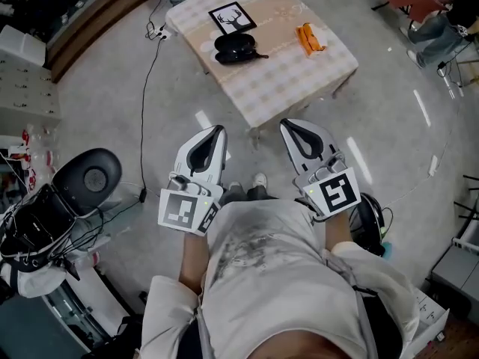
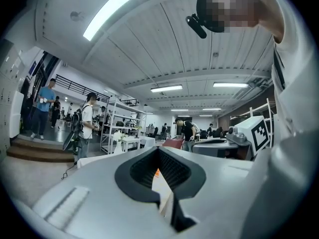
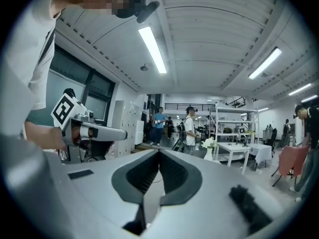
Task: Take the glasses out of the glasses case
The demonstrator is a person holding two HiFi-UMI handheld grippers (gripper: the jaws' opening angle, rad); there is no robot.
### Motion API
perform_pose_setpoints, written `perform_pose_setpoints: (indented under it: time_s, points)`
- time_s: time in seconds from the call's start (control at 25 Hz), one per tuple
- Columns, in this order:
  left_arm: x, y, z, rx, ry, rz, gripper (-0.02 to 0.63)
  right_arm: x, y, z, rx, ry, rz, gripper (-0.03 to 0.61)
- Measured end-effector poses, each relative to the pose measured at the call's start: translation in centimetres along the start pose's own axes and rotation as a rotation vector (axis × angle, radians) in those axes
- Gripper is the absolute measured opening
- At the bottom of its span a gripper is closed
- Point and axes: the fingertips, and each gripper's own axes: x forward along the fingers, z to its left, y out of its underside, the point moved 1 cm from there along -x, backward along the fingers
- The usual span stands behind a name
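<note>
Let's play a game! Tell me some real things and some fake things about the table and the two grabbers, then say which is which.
1. The glasses case lies on the table. True.
2. The left gripper holds the glasses case. False: it is shut on nothing, away from the table.
3. An orange thing lies on the table. True.
4. The deer picture is on the floor. False: it lies on the table.
5. The right gripper is wide open. False: it is shut.

Spotting a checked-cloth table (image 1: 299, 77) ahead, with a deer picture card (image 1: 232, 18) lying flat and an orange item (image 1: 308, 39) well apart to its right. Seeing black cable (image 1: 152, 73) trailing across the floor, plus a round black seat (image 1: 90, 176) at left.
</note>
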Motion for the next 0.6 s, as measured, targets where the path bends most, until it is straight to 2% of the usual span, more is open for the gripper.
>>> perform_pose_setpoints:
  time_s: [0.6]
  points:
    - [2.4,0.1,-0.3,0.013,-0.004,-0.009,0.009,0.4,0.2,-2.1,-0.003,-0.012,-0.016,0.017]
